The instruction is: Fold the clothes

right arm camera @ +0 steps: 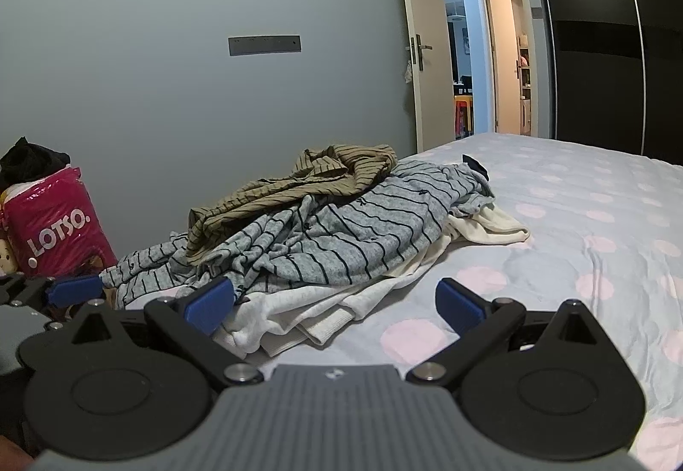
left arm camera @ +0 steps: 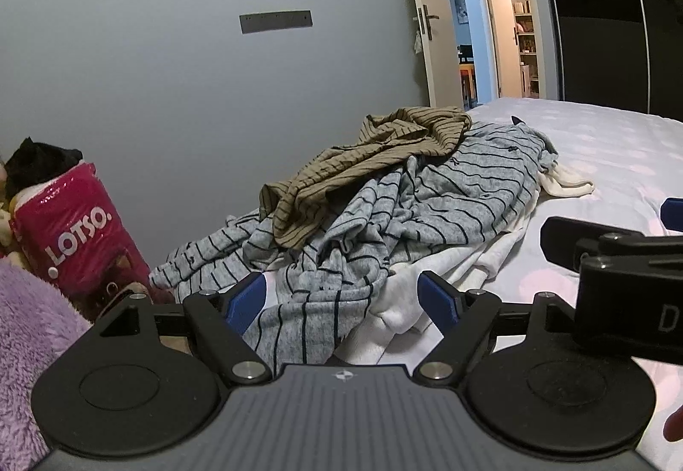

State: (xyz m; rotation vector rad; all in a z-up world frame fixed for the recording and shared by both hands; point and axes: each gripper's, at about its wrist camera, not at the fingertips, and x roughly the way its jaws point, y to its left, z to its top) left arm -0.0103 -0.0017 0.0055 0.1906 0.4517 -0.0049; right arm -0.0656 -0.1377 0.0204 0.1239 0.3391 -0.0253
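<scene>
Grey wall backs a bed covered in a pale sheet with pink dots, and an open door stands beyond its far corner. Near the bed's wall-side edge lies a heap of clothes: an olive striped shirt on top, a grey striped garment under it, and a white garment at the bottom, spreading toward the near edge. Left gripper is held low and level at the heap's near side, its blue-padded fingers spread apart with grey and white cloth lying between them, nothing pinched. Right gripper sits just beside it, pointing the same way, fingers wide apart over the white garment's hem and bare sheet. Only the left view shows a purple fleece at the near left; only the right view shows the sheet's long dotted stretch. Both show a pink LOTSO bag against the wall.
</scene>
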